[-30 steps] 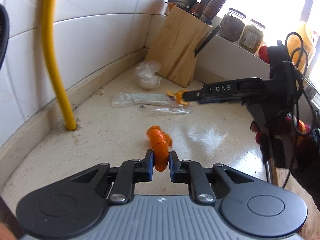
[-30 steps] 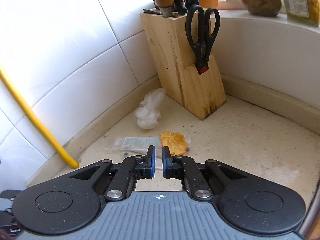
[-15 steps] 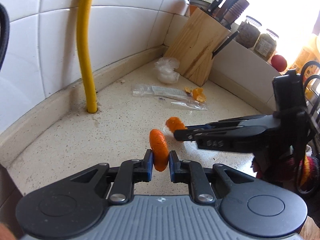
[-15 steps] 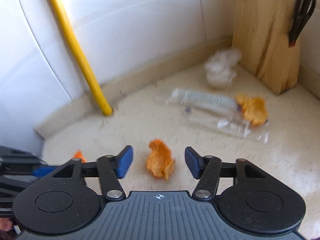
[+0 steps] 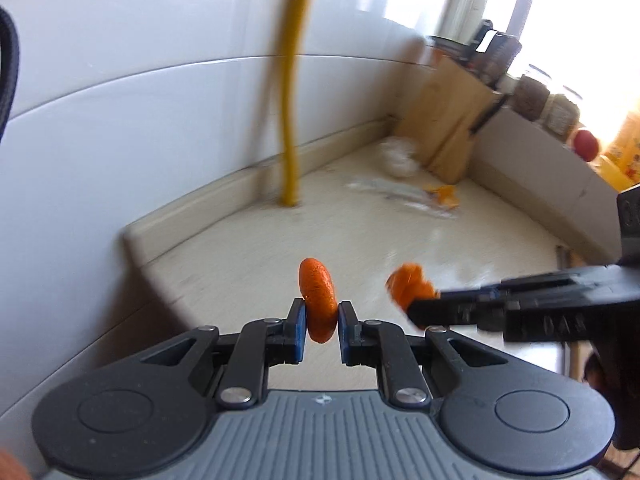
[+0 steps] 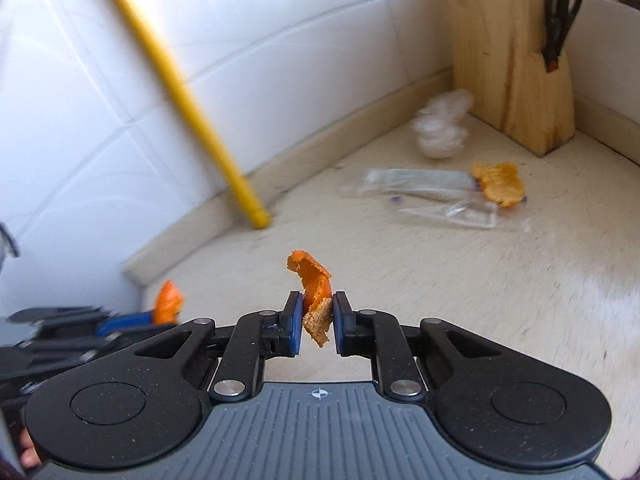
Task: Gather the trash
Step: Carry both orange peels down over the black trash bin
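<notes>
Since 0.5 s ago the right gripper (image 6: 313, 322) has clamped its orange peel (image 6: 314, 280) and lifted it. The left gripper (image 5: 322, 320) stays pinched on another peel piece (image 5: 318, 300). Either thin, curled scrap could slip free during carrying.

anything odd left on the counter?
Yes: loose trash by the knife block: an orange peel piece lying on clear plastic wrappers, plus a crumpled plastic wad against the wall.
</notes>
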Motion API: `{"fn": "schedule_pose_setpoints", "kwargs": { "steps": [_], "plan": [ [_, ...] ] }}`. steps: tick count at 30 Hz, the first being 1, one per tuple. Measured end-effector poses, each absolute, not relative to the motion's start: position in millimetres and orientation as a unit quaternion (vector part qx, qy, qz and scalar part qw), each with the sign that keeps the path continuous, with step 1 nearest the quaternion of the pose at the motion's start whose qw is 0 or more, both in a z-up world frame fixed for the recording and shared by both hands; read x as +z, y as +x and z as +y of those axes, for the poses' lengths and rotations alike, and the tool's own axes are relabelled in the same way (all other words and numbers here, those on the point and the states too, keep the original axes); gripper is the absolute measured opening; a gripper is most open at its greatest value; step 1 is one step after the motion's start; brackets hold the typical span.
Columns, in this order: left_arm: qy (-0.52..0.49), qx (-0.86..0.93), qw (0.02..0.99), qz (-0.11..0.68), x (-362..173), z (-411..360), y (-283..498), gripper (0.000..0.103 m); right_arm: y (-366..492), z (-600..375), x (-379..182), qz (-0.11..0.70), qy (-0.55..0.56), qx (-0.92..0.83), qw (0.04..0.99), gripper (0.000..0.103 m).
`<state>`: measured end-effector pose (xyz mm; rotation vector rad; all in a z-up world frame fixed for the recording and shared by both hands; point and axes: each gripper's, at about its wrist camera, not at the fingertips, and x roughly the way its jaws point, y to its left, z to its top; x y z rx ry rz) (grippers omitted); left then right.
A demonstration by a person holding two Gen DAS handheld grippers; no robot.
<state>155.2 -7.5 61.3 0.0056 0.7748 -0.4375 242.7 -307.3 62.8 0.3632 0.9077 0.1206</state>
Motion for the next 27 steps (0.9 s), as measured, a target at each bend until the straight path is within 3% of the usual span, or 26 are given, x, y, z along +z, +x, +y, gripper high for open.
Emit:
{"fn": "schedule_pose_setpoints", "kwargs": {
  "steps": [12, 27],
  "plan": [
    [-0.049, -0.071, 0.911, 0.404, 28.8, 88.1, 83.4, 0.013, 203.5, -167.3, 53.8, 0.470, 0.151, 0.265, 0.828, 0.021],
    [-0.065, -0.007, 0.888, 0.456, -27.7, 123.5, 101.9, 0.013, 209.6, -74.4, 14.6, 0.514, 0.100, 0.304, 0.796, 0.021]
  ]
}}
